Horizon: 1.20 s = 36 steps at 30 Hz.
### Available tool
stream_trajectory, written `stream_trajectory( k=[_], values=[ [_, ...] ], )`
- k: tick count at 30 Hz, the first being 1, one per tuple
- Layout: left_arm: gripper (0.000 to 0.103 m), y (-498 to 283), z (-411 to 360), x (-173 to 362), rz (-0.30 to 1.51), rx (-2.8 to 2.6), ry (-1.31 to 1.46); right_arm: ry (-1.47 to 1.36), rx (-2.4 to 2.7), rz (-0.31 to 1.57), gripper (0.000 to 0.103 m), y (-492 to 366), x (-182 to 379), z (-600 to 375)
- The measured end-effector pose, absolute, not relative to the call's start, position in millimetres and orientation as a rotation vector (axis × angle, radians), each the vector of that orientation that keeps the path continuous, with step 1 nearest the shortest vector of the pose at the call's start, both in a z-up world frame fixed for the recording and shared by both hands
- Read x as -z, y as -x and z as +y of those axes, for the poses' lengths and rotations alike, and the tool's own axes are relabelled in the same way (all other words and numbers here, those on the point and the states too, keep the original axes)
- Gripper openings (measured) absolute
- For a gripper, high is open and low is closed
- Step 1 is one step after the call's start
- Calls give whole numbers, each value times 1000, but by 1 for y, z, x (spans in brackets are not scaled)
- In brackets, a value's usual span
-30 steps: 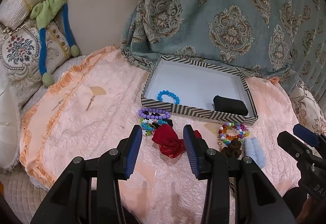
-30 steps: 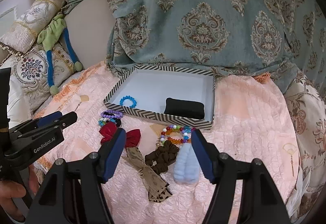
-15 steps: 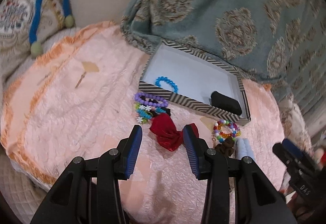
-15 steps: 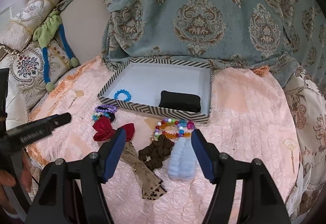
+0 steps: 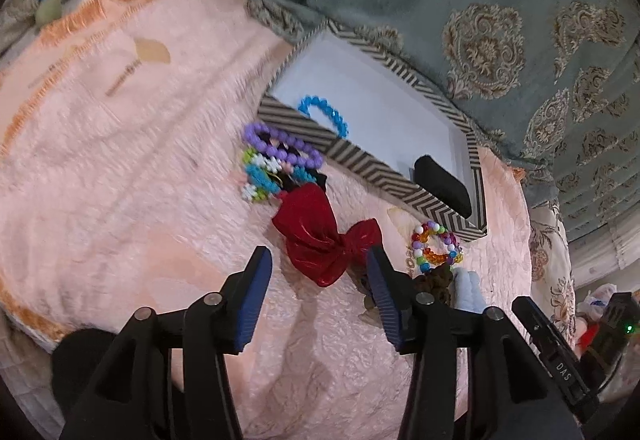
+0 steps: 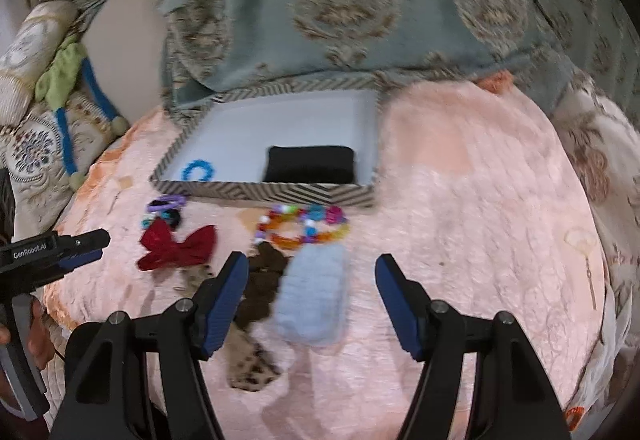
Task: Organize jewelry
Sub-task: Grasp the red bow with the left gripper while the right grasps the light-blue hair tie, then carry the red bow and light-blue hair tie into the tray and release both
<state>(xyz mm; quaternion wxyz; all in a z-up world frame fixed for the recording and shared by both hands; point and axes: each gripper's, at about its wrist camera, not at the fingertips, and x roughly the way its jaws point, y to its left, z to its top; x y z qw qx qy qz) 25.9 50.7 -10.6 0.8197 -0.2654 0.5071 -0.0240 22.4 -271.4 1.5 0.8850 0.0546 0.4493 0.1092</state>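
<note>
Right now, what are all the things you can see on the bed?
tray: 1, striped rim, white inside, far side of pink cover
blue bracelet: 1, in tray, left corner
black cushion: 1, in tray
purple bracelet: 1, outside tray's near rim
flower bracelet: 1, blue, green and white, beside the purple one
red bow: 1, ahead of left gripper
rainbow bracelet: 1, by tray's front
brown scrunchie: 1, beside blue scrunchie
blue scrunchie: 1, pale, fluffy
leopard bow: 1, nearest
gold earrings: 2, one on each side of cover
pink cover: 1
left gripper: opening, empty
right gripper: open, empty
</note>
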Motion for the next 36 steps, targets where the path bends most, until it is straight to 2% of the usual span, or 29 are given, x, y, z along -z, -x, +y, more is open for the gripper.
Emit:
stream_trajectory(
  k=[2,4,8,15,16,17,18,19,22,25,36],
  values=[
    [34,-33,48,19,1101,55,583,-126,-237,948,68,-26,4,-275],
    [35,-38,45,25,1108,48,593,-140,-266,964,61,-30,10,-274],
    [42,-49,40,37,1130,39,618,-131,-282,1003,60,-35,19,-269],
    [42,-62,28,61,1189,15,618,-161,-286,1100,61,-38,54,-267],
    [40,-61,25,62,1181,12,603,-172,-290,1108,61,-39,59,-268],
    [26,-61,23,62,1171,11,589,-197,-306,1104,60,-39,62,-269],
    [16,-61,21,61,1164,13,565,-215,-317,1094,54,-39,64,-270],
    [10,-61,20,61,1164,25,567,-228,-329,1085,37,-38,66,-270],
    [0,-59,26,59,1150,32,599,-190,-329,1059,29,-37,66,-264],
    [0,-54,31,47,1120,35,596,-193,-337,1029,25,-35,56,-265],
    [0,-36,39,-7,1002,76,565,-186,-361,903,24,-26,3,-269]
  ],
)
